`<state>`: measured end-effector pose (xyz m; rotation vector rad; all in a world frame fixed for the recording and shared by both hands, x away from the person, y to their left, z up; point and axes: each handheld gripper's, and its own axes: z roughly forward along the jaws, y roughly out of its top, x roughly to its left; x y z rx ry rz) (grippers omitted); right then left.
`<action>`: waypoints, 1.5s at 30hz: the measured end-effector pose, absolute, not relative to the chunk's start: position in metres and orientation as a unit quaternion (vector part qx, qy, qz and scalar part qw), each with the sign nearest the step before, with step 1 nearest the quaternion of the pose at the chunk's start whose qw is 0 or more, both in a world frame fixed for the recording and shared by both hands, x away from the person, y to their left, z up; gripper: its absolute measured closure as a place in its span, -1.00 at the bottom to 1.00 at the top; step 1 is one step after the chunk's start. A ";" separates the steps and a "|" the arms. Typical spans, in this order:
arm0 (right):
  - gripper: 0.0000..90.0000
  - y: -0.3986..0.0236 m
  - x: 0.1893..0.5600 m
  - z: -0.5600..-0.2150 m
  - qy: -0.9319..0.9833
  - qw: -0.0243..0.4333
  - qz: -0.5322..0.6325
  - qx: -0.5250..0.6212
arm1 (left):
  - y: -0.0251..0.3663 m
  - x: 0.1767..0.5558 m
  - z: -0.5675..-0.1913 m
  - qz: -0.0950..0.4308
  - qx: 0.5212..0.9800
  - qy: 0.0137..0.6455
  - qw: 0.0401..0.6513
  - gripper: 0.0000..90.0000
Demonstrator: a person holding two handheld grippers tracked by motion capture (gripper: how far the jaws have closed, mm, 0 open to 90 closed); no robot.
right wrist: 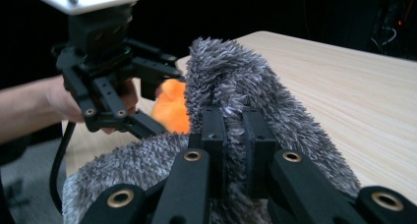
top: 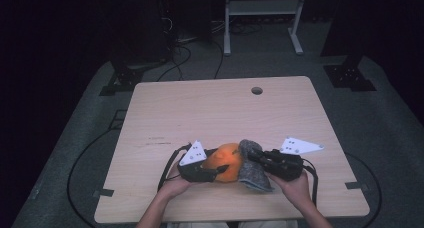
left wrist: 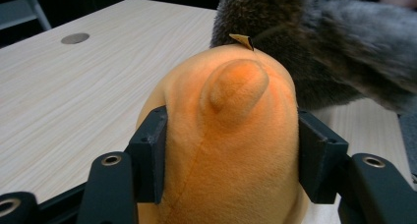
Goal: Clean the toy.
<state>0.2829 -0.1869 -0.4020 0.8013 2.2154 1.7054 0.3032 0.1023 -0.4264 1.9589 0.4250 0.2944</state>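
Note:
An orange plush toy [top: 226,160] lies near the front edge of the wooden table [top: 215,108], against a grey furry cloth [top: 250,170] on its right. My left gripper [top: 220,169] comes in from the left. In the left gripper view its pads press into both sides of the orange plush [left wrist: 231,135], with the grey fur [left wrist: 319,47] just behind it. My right gripper [top: 255,155] comes in from the right. In the right gripper view its jaws are pinched together on a raised fold of the grey cloth [right wrist: 236,81]. Beyond the fold are the left gripper [right wrist: 147,101] and a bit of orange plush [right wrist: 171,108].
A round hole [top: 257,90] sits near the table's far edge. A white metal frame [top: 262,18] stands on the floor behind the table, with cables [top: 185,53] lying around it. The person's hands come in over the front edge.

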 end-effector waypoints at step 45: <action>0.82 -0.196 0.282 -0.400 0.749 0.142 0.587 0.273 | 0.088 0.301 -0.422 0.142 0.821 0.170 0.526 -0.15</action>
